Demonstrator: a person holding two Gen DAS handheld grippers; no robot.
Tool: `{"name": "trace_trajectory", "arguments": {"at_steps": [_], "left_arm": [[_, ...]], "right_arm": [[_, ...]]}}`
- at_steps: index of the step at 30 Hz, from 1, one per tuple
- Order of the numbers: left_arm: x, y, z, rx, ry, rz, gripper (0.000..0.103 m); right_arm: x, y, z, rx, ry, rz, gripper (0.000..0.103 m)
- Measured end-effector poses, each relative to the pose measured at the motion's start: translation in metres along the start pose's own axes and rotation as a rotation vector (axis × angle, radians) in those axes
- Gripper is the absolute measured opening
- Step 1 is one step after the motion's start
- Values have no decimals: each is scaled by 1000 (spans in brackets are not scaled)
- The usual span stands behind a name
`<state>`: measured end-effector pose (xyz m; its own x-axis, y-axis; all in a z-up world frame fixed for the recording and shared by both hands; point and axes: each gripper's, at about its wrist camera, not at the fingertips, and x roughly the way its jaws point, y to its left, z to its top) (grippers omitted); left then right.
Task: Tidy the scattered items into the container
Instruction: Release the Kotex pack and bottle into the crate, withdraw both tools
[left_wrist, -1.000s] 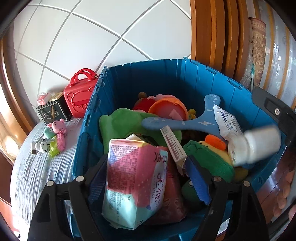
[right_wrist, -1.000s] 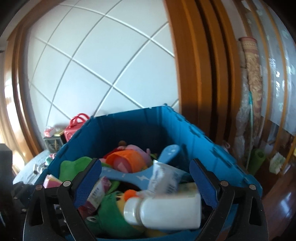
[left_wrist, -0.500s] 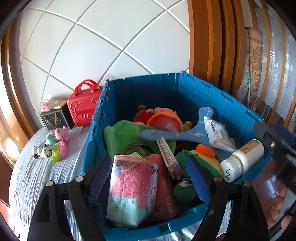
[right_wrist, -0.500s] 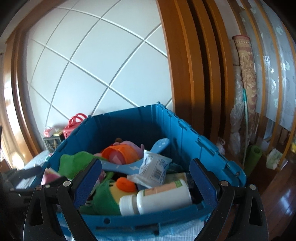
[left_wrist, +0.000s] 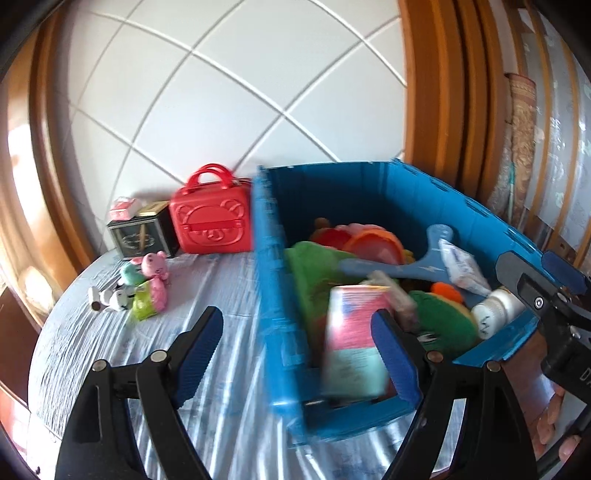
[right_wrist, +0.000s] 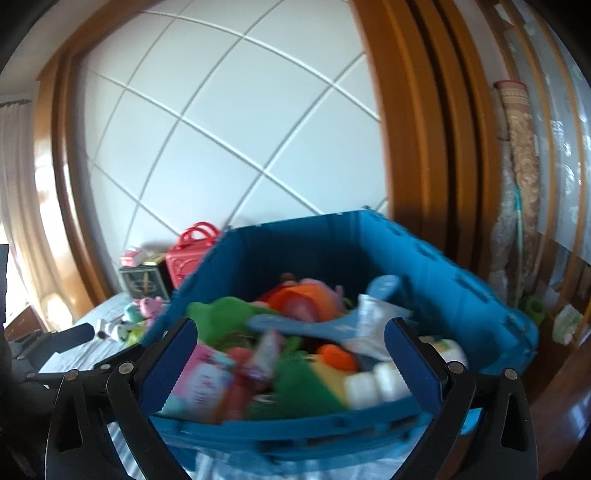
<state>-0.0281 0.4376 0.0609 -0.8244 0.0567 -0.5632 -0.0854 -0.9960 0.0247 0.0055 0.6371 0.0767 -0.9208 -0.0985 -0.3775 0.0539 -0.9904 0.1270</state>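
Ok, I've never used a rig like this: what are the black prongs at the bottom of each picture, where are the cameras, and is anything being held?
The prongs are two hand-held grippers, and each picture comes from a camera mounted on one, looking along its fingers. The left gripper is open and empty, over the table's striped cloth beside the blue crate. The right gripper is open and empty too; its jaws have just been opening. The crate already holds a pink tissue pack, a white bottle, plush toys and a blue boomerang. Outside it are a red toy case, a dark tin and small figurines.
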Motion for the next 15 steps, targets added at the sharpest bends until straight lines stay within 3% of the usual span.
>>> {"name": "trace_trajectory", "arguments": {"at_steps": [7, 15], "left_arm": [[-13, 112, -21, -77, -5, 29, 82], [-21, 278, -57, -85, 4, 97, 82]], "right_arm": [[9, 116, -4, -86, -6, 56, 103], [28, 286, -36, -135, 32, 27, 103]]}}
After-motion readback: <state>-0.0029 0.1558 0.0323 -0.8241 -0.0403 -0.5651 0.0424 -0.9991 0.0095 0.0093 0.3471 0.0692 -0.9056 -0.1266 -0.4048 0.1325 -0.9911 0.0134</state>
